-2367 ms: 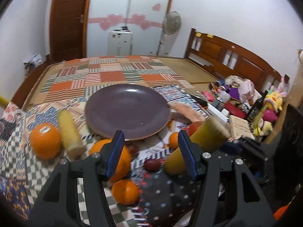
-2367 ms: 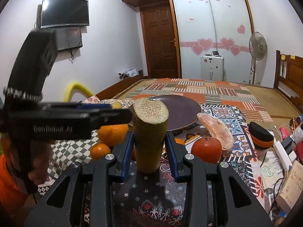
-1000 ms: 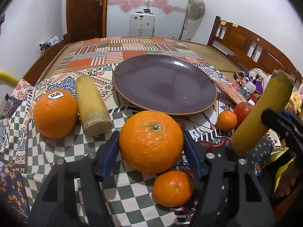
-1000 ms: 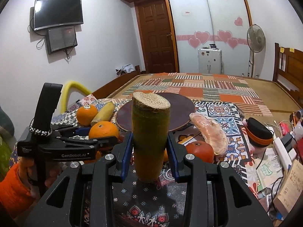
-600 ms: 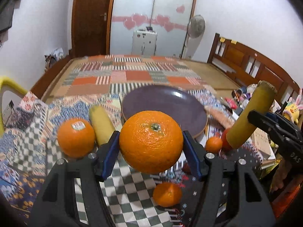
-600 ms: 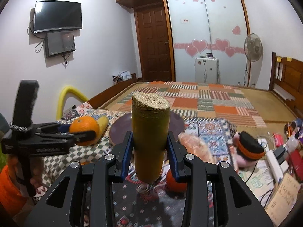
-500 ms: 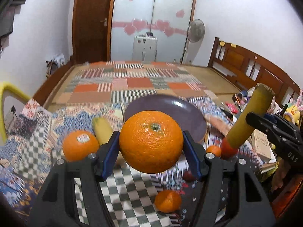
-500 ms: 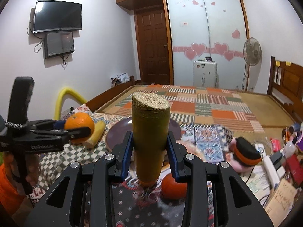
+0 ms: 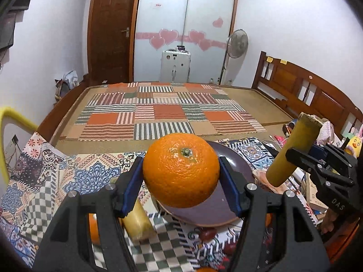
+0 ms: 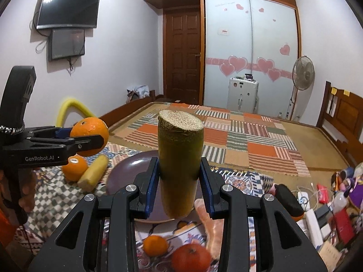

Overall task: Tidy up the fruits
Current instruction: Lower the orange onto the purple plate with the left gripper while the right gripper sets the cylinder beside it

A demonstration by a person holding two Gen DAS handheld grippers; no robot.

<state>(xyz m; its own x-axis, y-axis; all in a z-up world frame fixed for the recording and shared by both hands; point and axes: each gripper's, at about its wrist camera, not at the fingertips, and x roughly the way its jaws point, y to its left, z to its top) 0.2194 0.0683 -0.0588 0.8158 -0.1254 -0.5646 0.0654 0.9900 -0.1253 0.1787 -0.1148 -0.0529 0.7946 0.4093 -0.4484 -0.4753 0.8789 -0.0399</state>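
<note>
Two fruits: lifted off the patterned cloth (image 9: 38,195) within the last second and now carried above the plate (image 9: 236,167).
Left gripper (image 9: 181,176): clenched on a large orange (image 9: 181,170), round, pebbled skin, stem end facing the camera.
Right gripper (image 10: 179,176): clamped on an upright sugarcane piece (image 10: 180,158), cylindrical, yellow-green rind, coarse fibrous cut top.
Meaning: both likely bound for the smooth purple plate.
Left behind: another orange (image 10: 74,167) and second cane piece (image 10: 94,173) at near left.
</note>
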